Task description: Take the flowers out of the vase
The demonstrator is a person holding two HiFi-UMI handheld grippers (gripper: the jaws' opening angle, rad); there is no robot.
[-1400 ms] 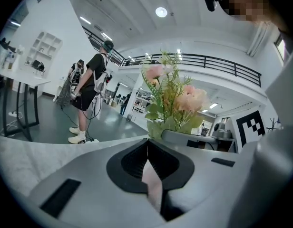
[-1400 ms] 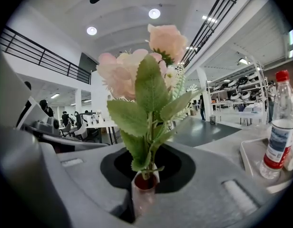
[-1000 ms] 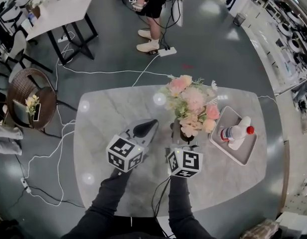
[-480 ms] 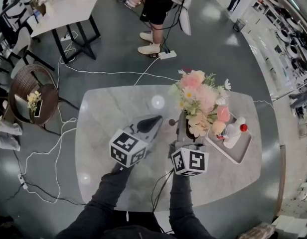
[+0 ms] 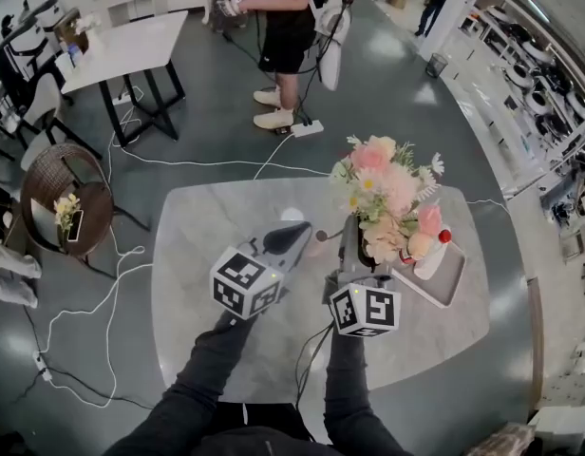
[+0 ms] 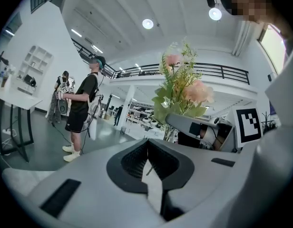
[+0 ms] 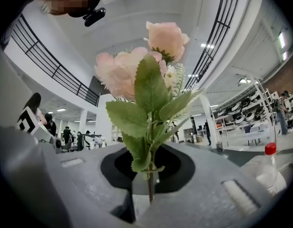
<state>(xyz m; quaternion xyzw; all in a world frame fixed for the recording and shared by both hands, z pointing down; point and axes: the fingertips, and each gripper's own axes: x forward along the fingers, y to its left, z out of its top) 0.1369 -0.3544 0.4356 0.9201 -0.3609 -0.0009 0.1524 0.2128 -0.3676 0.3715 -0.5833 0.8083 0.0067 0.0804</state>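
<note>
The right tool (image 7: 150,194) pinches the flowers' (image 7: 151,65) stem; left tool (image 6: 148,160) closed, apparently empty.

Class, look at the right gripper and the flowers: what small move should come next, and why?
Probably raise the right gripper straight up a little: its jaws grip the stem of the flowers, yet no view shows the stem ends clear of the vase.
</note>
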